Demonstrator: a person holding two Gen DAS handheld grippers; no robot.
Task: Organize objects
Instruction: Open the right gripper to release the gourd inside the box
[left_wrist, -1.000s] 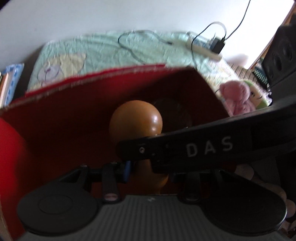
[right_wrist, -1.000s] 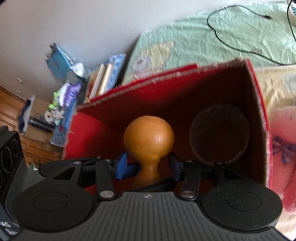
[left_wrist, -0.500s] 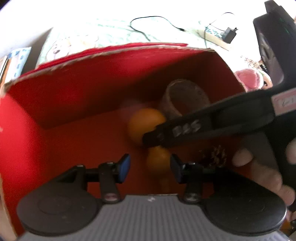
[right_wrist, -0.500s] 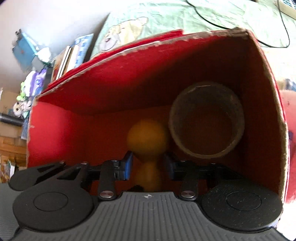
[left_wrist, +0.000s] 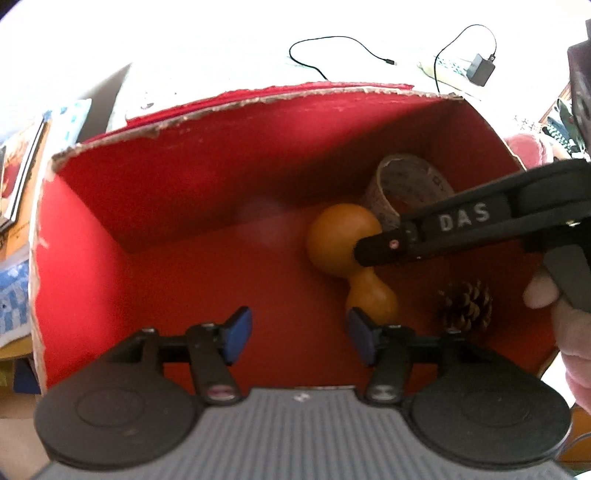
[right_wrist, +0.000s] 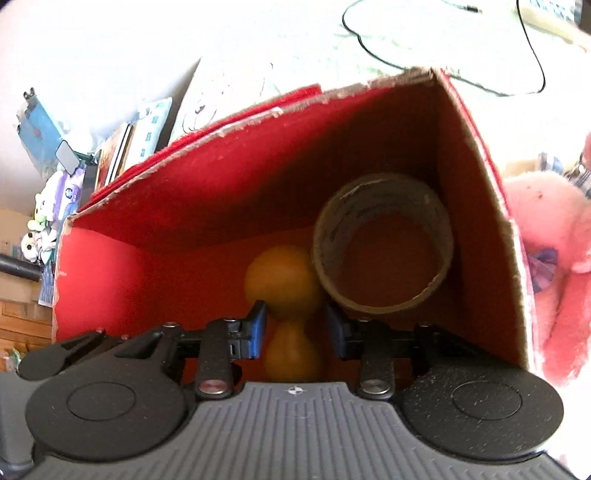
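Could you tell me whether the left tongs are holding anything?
No, the left tongs are open and hold nothing, above the red cardboard box.

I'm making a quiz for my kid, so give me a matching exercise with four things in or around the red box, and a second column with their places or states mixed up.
Things:
1. gourd
2. pine cone
3. cardboard ring
4. left hand-held gripper

Places or states:
A. open, holding nothing
B. standing on its edge in the box's far right corner
C. on the box floor, between the fingers of the right hand-held gripper
D. on the box floor near the right wall, at the near end

Pairs: 1-C, 2-D, 3-B, 4-A
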